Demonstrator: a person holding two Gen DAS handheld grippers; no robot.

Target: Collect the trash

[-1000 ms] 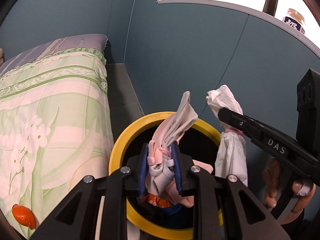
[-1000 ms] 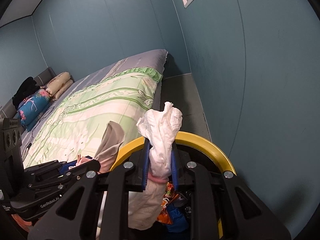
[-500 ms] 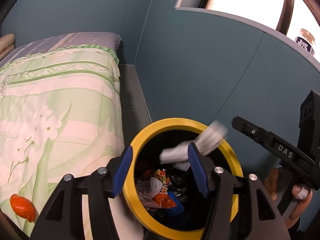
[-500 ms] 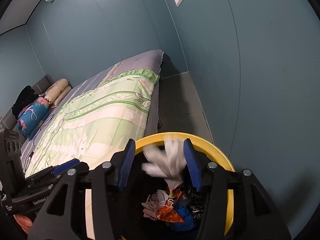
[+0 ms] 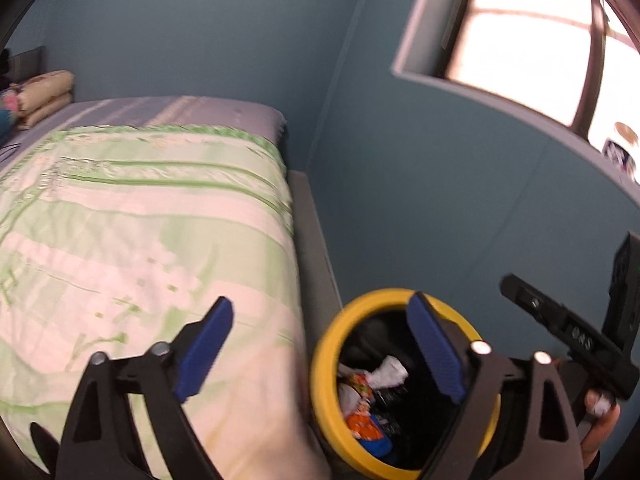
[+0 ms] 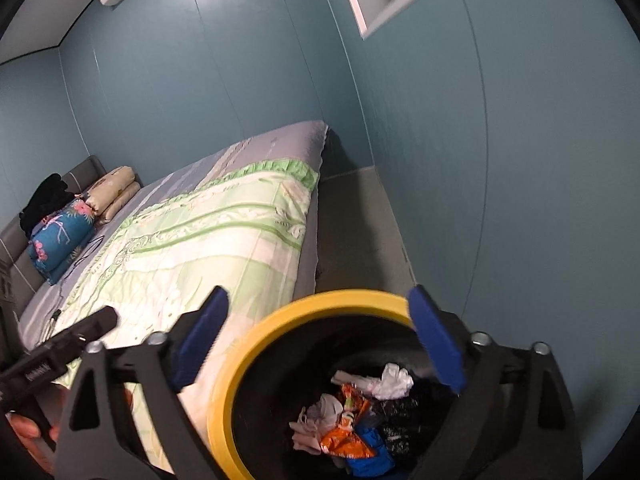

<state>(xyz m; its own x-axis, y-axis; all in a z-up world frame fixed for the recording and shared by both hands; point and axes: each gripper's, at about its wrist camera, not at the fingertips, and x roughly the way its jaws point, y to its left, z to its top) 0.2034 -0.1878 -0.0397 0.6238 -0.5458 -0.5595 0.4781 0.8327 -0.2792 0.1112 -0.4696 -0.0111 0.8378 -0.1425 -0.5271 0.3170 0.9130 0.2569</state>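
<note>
A black bin with a yellow rim (image 5: 325, 360) (image 6: 240, 360) stands on the floor between the bed and the wall. Inside it lie a white tissue wad (image 6: 394, 380) (image 5: 388, 372), a pale pink wad (image 6: 320, 412) and orange and blue wrappers (image 6: 344, 440). My left gripper (image 5: 320, 308) hangs over the bed edge and the bin's left rim, its jaws opening wide with nothing between them. Above the bin, my right gripper (image 6: 318, 296) has its jaws opening too, and they are empty. Each gripper shows at the edge of the other's view, held by a hand.
The bed with a green floral quilt (image 5: 140, 220) (image 6: 208, 248) fills the left side, with pillows (image 6: 112, 192) at its head. A blue wall (image 6: 480, 160) runs close on the right. A narrow strip of grey floor (image 6: 356, 216) runs behind the bin. A jar (image 5: 620, 148) sits on the window sill.
Both grippers went from shut on their wads to wide open. The white tissue and the pink wad dropped into the bin. The left gripper rose and swung left toward the bed.
</note>
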